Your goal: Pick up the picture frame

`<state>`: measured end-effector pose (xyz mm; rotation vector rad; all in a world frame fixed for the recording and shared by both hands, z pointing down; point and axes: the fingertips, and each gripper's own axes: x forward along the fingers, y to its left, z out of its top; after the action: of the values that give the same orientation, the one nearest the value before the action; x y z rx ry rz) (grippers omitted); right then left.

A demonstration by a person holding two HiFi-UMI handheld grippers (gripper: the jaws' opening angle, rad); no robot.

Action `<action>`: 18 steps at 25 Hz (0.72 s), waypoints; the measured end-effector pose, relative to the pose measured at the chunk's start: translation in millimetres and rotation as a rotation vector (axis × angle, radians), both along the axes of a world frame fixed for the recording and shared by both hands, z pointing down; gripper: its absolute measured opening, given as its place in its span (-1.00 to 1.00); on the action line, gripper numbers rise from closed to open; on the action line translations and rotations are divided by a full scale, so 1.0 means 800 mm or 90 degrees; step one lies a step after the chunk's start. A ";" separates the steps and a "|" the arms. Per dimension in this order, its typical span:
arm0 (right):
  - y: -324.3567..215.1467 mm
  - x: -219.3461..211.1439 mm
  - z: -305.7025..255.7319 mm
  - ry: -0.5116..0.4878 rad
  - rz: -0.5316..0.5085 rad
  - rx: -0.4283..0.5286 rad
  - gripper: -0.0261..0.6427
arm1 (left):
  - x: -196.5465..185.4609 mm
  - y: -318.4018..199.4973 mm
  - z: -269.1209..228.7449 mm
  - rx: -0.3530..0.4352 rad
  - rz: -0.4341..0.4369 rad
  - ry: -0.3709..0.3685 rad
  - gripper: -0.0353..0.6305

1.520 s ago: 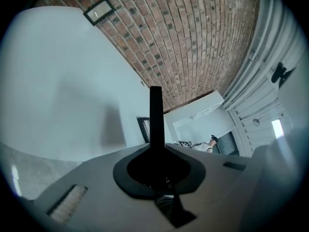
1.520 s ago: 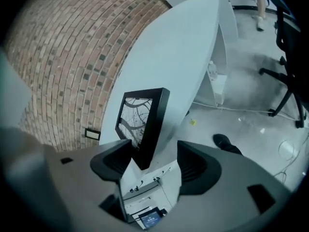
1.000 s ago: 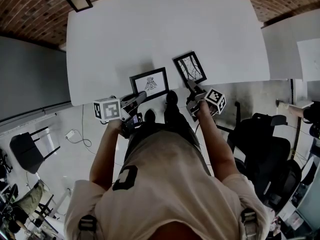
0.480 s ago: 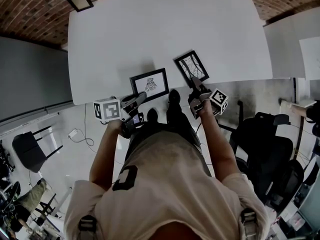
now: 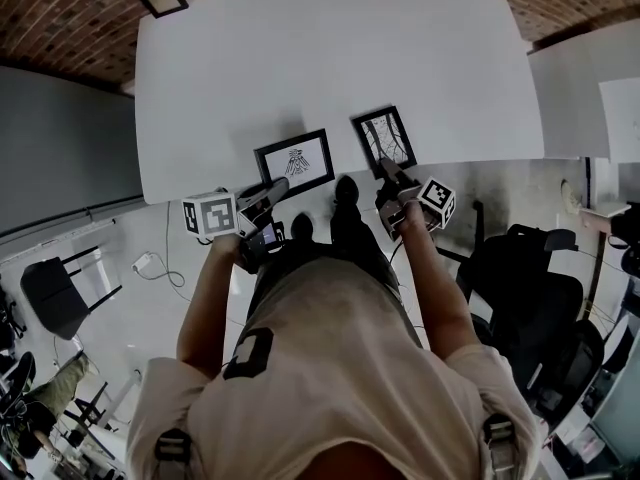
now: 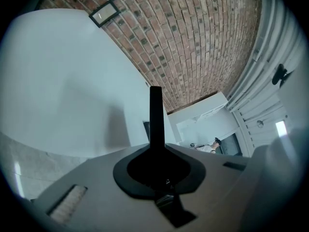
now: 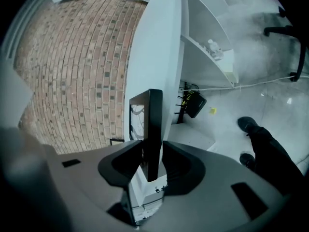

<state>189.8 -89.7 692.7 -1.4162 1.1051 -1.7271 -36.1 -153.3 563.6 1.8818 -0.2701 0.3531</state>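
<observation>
The left gripper (image 6: 155, 149) pinches one black rectangular picture frame (image 6: 155, 111), the right gripper (image 7: 153, 149) a second black frame (image 7: 154, 114); thin edge grips may let either swing loose.

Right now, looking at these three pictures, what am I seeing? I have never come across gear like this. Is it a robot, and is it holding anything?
There is no robot here. A person stands at a white table with a pair of hand-held tongs in each hand. The top-down picture comes from a camera on the person's head. The other two come from small cameras riding on the tongs, each looking along its own jaws. The left tongs are closed on a black picture frame, which shows edge-on as a thin dark strip. The right tongs are closed on a second frame. The patterned cubes are simply part of the tongs. I cannot tell whether the frames are clear of the table.
</observation>
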 end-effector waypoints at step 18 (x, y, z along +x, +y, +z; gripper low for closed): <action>0.069 -0.036 -0.036 0.076 -0.062 0.021 -0.73 | -0.042 0.010 -0.015 0.024 -0.021 0.022 -0.82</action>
<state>161.0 -34.4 664.0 -1.4839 1.2803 -1.7002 -69.8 -145.0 551.9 1.9164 -0.2860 0.2941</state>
